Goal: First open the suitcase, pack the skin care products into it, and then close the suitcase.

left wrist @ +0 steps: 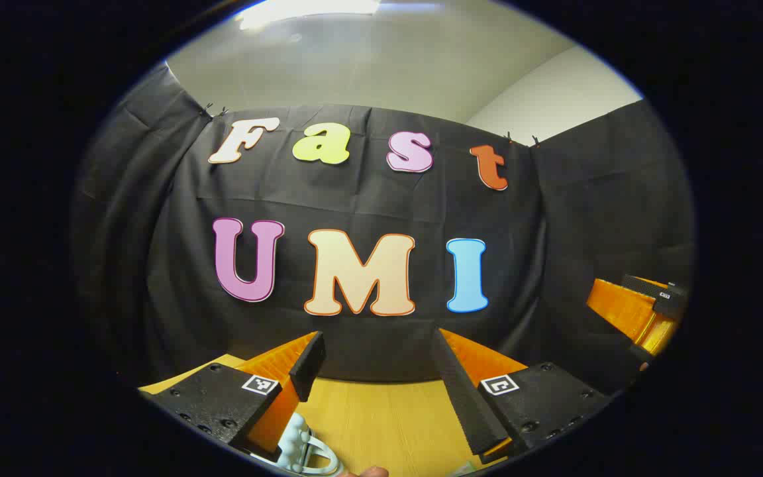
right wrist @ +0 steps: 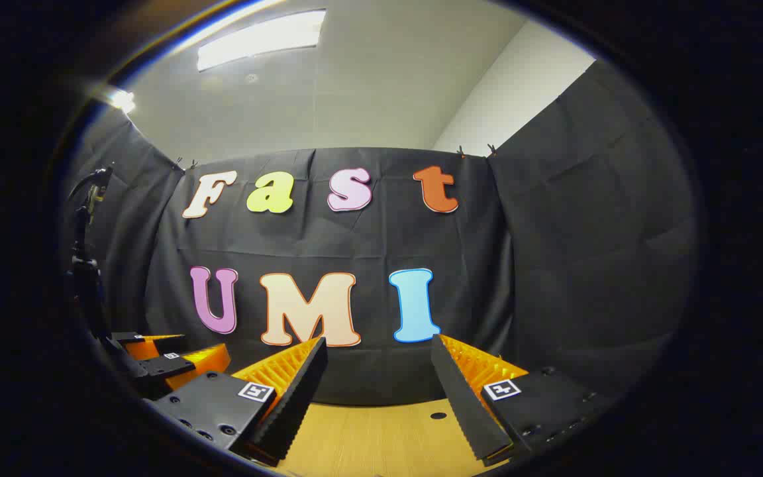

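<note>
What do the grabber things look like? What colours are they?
Each gripper, left and right, has two wedge-shaped fingers: orange ribbed plastic outside, black ridged pads inside. The fingers sit on black blocks dotted with screws, and each block wears a small square black-and-white marker.

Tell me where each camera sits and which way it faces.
Left gripper view: rides on the left gripper, looking level along its open fingers over the pale wooden table at the black cloth wall; a pale plastic object lies below, the right gripper at far right.
Right gripper view: rides on the right gripper, facing the same wall over the table; the left gripper shows at far left.
Shared: wall, table, white ceiling, both grippers.
</note>
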The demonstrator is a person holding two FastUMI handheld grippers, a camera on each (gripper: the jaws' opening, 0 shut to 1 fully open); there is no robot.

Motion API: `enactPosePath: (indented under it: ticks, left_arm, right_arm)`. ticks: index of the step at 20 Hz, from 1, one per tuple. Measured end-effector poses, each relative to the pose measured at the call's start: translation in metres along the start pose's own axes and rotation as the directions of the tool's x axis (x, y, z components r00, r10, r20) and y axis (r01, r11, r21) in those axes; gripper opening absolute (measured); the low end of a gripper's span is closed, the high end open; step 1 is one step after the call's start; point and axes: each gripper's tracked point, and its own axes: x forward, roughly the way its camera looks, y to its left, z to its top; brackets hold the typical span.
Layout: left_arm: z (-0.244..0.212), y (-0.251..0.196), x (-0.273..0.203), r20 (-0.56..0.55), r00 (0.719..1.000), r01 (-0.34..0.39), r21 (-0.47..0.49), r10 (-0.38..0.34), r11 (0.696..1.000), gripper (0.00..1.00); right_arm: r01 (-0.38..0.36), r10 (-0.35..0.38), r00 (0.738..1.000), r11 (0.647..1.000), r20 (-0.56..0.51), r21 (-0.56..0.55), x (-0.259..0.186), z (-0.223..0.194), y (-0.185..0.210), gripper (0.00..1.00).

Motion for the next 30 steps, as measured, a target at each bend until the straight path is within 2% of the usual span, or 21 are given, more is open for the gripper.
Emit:
enactPosePath:
  ticks: [8,12,15,18,22,25,28,30]
  left_arm:
    - [-0.03,0.037,-0.009,-0.042,0.997,-0.067,0.043,0.069,0.997,0.95]
    - [-0.075,0.061,-0.009,-0.137,0.986,-0.084,0.093,0.097,0.992,0.95]
    - [-0.128,0.079,-0.009,-0.257,0.959,-0.093,0.115,0.12,0.989,0.95]
    - [-0.195,0.082,-0.019,-0.427,0.897,-0.07,0.114,0.112,0.991,0.95]
    - [-0.267,0.082,-0.036,-0.628,0.77,-0.051,0.11,0.109,0.993,0.96]
    - [-0.285,0.074,-0.038,-0.694,0.714,-0.026,0.109,0.095,0.994,0.96]
    - [-0.306,0.064,-0.039,-0.74,0.669,0.01,0.107,0.073,0.994,0.94]
    - [-0.322,0.065,-0.039,-0.777,0.624,0.0,0.111,0.086,0.994,0.91]
  right_arm:
    - [-0.025,0.025,0.998,1.0,-0.05,0.012,0.005,-0.025,0.013,0.98]
    - [-0.039,0.039,0.996,0.999,-0.079,0.012,0.005,-0.04,0.019,0.99]
    - [-0.067,0.067,0.99,0.998,-0.124,0.001,0.003,-0.057,0.028,0.99]
    - [-0.089,0.084,0.981,0.996,-0.176,-0.022,-0.001,-0.074,0.033,0.99]
    - [-0.09,0.076,0.971,0.995,-0.227,-0.052,-0.004,-0.091,0.027,0.99]
    - [-0.07,0.052,0.964,0.996,-0.263,-0.059,-0.006,-0.102,0.015,0.99]
    - [-0.047,0.025,0.956,0.996,-0.293,-0.071,-0.008,-0.111,0.003,0.99]
    - [-0.038,0.012,0.953,0.996,-0.303,-0.081,-0.009,-0.113,-0.004,0.99]
